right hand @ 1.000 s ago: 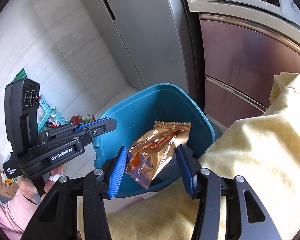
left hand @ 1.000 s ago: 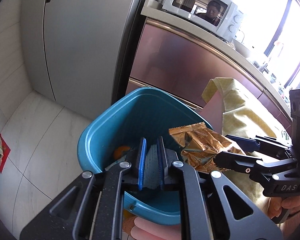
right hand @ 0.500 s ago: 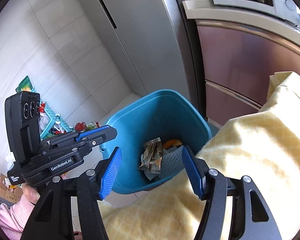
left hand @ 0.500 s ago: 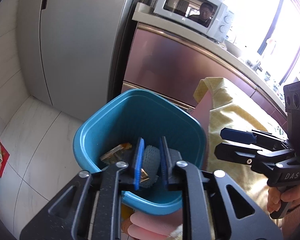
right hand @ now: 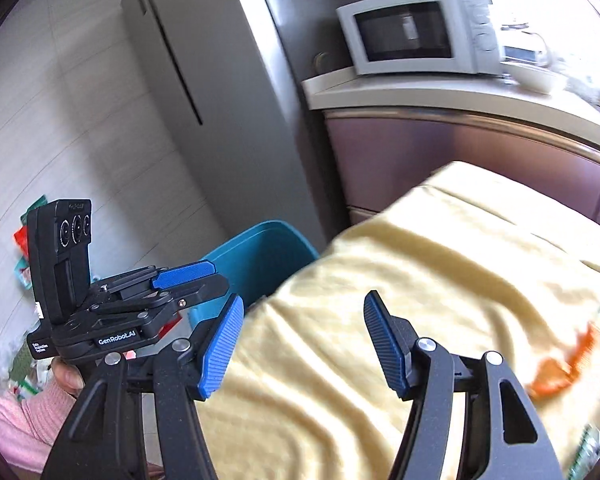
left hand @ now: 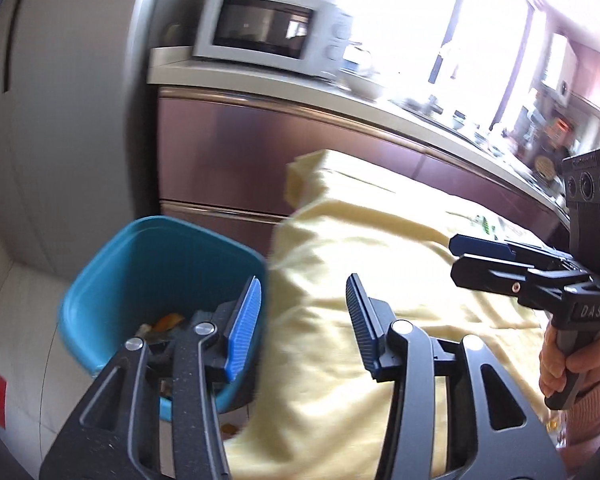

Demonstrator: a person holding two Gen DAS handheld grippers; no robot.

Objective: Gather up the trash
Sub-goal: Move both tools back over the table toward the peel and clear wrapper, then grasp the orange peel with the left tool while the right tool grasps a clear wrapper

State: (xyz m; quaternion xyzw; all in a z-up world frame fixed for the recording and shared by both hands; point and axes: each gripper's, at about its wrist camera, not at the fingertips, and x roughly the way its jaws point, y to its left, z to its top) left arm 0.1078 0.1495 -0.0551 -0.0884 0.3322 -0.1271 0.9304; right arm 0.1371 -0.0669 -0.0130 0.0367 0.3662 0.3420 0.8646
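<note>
The teal bin (left hand: 156, 264) stands on the floor tight against the draped end of the table, and that looks deliberate: litter only needs carrying past the table edge to drop in. Down inside it sit a few scraps (left hand: 162, 322), something orange among them, too blurred to name. More trash waits on the yellow tablecloth (right hand: 440, 280): an orange scrap (right hand: 560, 372) lies near the right edge of the right wrist view, and a green-printed wrapper (left hand: 488, 226) shows far back on the cloth in the left view. The left gripper (left hand: 304, 320) hangs over the seam between bin and table with its jaws spread wide and nothing between them; the right gripper (right hand: 302, 340) is likewise wide open and empty, aimed across the cloth. My read is that both are freed for the next pick, the orange scrap being nearest the right one. Behind, a microwave (right hand: 416, 32) sits on the counter (right hand: 440, 94) beside the grey fridge (right hand: 204, 80).
</note>
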